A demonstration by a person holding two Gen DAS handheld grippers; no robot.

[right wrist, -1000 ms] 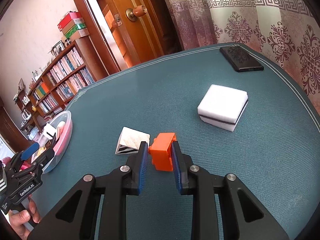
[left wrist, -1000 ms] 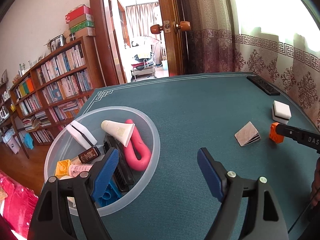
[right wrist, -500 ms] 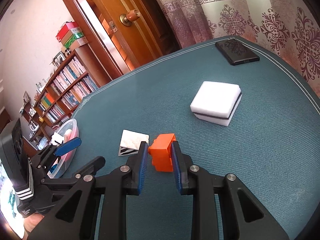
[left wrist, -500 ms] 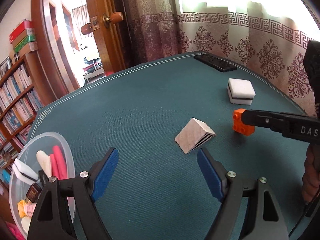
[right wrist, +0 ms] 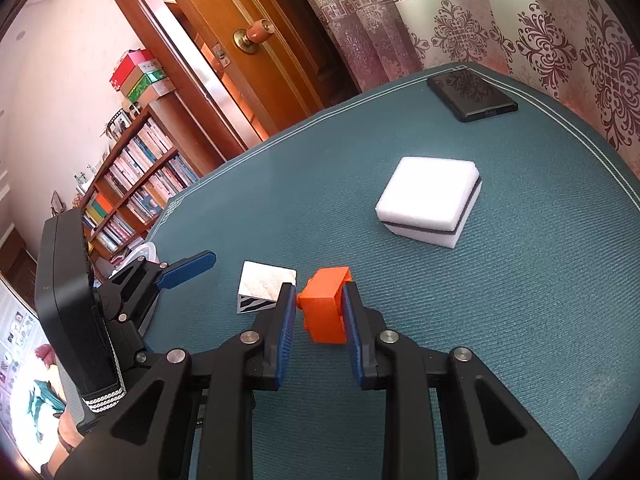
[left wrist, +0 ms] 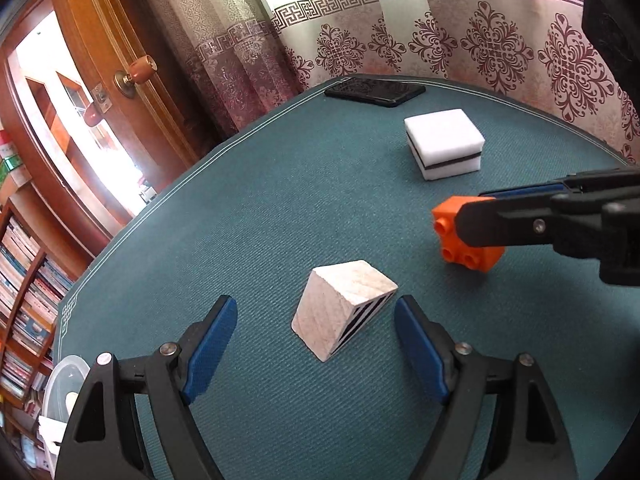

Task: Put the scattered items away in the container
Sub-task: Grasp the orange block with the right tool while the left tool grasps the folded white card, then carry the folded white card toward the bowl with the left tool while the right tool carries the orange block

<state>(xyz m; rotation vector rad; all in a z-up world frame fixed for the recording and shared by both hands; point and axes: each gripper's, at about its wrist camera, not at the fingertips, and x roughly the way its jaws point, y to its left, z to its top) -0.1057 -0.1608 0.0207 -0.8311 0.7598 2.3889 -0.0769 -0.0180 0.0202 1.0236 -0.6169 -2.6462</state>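
L gripper (left wrist: 316,332) jaws spread wide, wedge (left wrist: 344,314) on worktop (left wrist: 240,220) between them, untouched. R gripper (right wrist: 320,312) jaws pinch brick (right wrist: 326,310) just beside wedge. Sponge (right wrist: 430,200) and phone (right wrist: 472,94) lie nearer far edge; open cloth between. Tub (left wrist: 66,384) at left rim.

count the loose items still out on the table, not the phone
3: wooden wedge block between the open left gripper fingers, orange brick clamped in the right gripper, white sponge beyond.

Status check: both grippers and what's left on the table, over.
Right gripper shut on orange brick. Left gripper open, fingers either side of wooden wedge. White sponge and phone lie loose on the table. Nothing in the way.
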